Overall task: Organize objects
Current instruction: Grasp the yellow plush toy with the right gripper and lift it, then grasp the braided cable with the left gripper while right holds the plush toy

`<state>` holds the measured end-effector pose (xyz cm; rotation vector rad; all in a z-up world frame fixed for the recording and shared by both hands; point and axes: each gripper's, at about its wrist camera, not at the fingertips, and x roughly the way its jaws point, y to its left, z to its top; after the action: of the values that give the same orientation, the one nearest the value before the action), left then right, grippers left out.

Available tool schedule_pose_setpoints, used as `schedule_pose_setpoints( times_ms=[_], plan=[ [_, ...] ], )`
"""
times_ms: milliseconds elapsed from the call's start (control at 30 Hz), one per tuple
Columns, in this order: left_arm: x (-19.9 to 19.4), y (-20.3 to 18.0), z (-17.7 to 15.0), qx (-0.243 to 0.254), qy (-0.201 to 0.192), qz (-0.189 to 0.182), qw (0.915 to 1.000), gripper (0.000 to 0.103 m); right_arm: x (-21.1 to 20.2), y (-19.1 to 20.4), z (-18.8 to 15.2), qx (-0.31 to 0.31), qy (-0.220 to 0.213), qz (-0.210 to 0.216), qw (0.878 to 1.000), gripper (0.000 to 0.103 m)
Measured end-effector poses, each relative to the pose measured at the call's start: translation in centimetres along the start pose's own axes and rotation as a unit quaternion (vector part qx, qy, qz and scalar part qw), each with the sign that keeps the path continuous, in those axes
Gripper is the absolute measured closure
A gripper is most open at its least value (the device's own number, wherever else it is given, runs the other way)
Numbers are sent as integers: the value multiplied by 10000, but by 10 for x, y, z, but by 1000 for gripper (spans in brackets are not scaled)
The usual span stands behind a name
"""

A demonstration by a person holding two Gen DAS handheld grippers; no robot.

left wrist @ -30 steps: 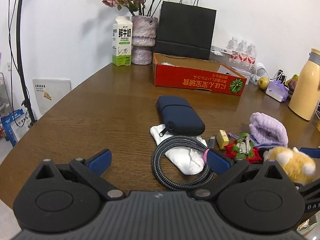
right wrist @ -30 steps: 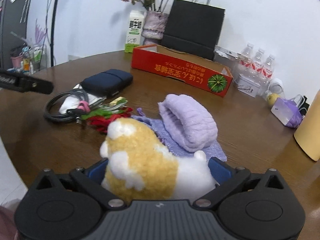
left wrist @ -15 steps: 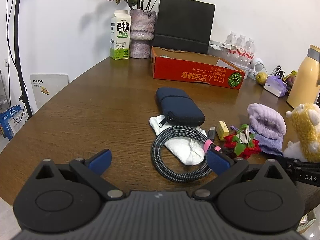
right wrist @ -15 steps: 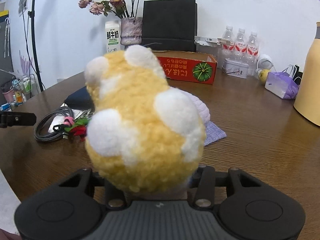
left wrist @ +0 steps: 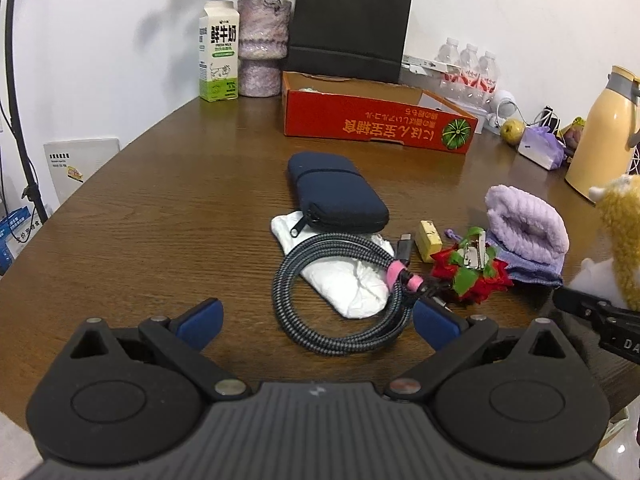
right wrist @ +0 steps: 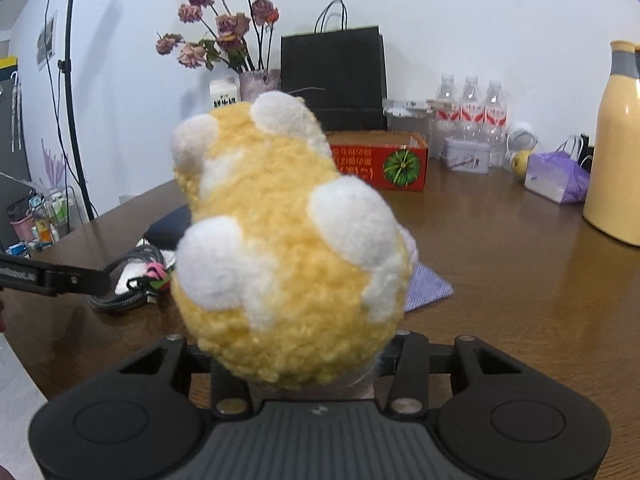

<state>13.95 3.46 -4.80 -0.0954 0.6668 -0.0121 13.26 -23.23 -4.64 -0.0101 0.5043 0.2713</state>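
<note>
A yellow and white plush toy (right wrist: 280, 248) is held up off the wooden table (right wrist: 500, 280), with my right gripper (right wrist: 310, 360) shut on its lower end; the pads are hidden behind the fur. In the left wrist view the plush toy (left wrist: 618, 232) shows at the far right edge. My left gripper (left wrist: 316, 320) is open just above the table, close to a coiled braided cable (left wrist: 340, 292) that lies on a white packet (left wrist: 352, 280). Beyond them are a navy zip pouch (left wrist: 336, 192), a small yellow block (left wrist: 428, 236), a red flower clip (left wrist: 472, 272) and a folded purple towel (left wrist: 524, 224).
An open red cardboard box (left wrist: 376, 120) stands at the back of the table. Behind it are a milk carton (left wrist: 219, 52), a vase (left wrist: 262, 52) and a black paper bag (left wrist: 348, 20). Water bottles (right wrist: 472, 116), an apple (right wrist: 520, 162) and a yellow thermos (right wrist: 618, 144) stand at the right.
My right gripper has shut on the plush toy and raised it from the table, turning it upward. My left gripper has stayed open, nearly in place.
</note>
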Motion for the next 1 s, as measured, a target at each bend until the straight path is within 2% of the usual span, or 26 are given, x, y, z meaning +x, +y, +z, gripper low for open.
schedule_pose_setpoints(
  times_ms=[400,667,900,1000],
  plan=[
    [29,-19,28,62,370,-18,9993,0,-11,-8,9,-10,-419,-136,9990,61],
    [42,-26,35,-17,613,153,9980,0,-14,-14,20,-26,-653,-87,9978,61],
    [52,-21,32,-217,912,105,9955,0,-8,-20,15,-144,-434,-30,9989,61],
    [52,-23,30,-197,894,147,9957,0,-5,-22,9,-109,-330,-8,9994,61]
  ],
)
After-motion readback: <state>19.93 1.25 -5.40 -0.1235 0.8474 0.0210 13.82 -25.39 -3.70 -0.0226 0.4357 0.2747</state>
